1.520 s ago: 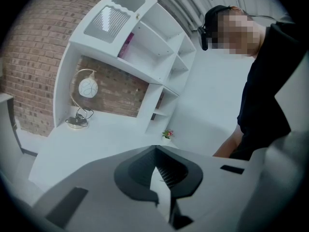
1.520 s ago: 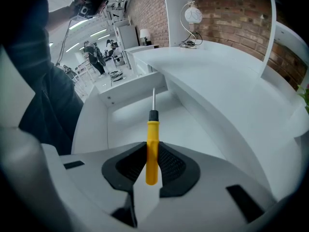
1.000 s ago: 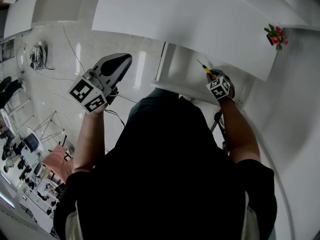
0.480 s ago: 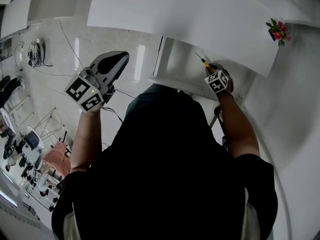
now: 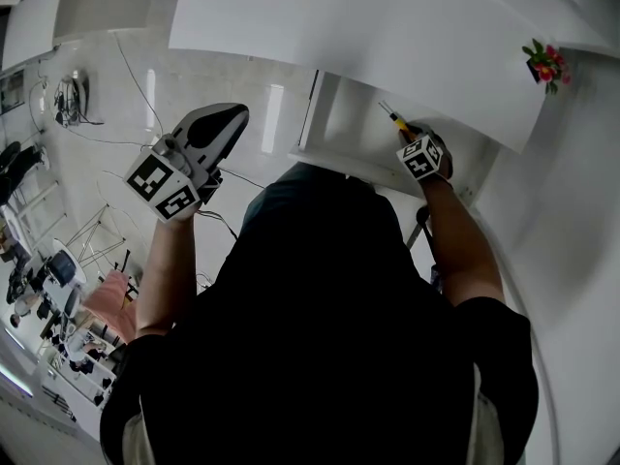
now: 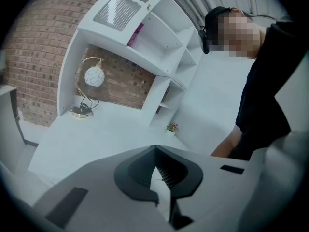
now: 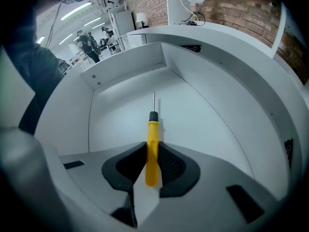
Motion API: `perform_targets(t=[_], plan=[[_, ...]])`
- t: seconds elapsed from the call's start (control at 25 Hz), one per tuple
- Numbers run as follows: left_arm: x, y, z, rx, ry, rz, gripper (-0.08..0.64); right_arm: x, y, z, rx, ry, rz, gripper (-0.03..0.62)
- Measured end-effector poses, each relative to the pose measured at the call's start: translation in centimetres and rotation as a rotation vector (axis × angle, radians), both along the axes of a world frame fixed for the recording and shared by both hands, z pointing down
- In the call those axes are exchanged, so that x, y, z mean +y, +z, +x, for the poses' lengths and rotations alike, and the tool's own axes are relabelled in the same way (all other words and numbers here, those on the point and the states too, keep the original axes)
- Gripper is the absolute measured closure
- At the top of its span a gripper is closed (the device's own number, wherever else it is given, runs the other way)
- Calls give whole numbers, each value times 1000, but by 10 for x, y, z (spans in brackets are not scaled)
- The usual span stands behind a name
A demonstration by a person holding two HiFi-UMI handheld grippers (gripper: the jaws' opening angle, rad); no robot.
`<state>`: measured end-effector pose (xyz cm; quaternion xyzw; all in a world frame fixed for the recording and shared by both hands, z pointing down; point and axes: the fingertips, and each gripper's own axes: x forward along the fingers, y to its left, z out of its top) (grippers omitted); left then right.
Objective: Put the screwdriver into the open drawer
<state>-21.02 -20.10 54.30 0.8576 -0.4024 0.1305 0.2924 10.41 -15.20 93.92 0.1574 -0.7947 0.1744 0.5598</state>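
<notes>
While R gripper [image 7: 152,151] pinches screwdriver [image 7: 152,134], tip pointing into open drawer [image 7: 203,115], L gripper [image 6: 155,151] seems pressed together, empty.

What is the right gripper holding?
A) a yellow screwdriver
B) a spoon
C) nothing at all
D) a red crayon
A: the right gripper has its jaws closed on the yellow handle of the screwdriver, whose metal tip points into the open drawer.

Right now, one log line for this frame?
phase: placing | right gripper: shut on yellow screwdriver, tip pointing into open drawer | left gripper: shut, empty, raised aside | release: not yet
</notes>
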Motion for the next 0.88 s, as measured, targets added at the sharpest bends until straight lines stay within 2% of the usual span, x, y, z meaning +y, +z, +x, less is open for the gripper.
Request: perform_targets(t=[0.88], plan=[[4,4,0,28,8,-3,543,-2,1,-7,15,7,12,508]])
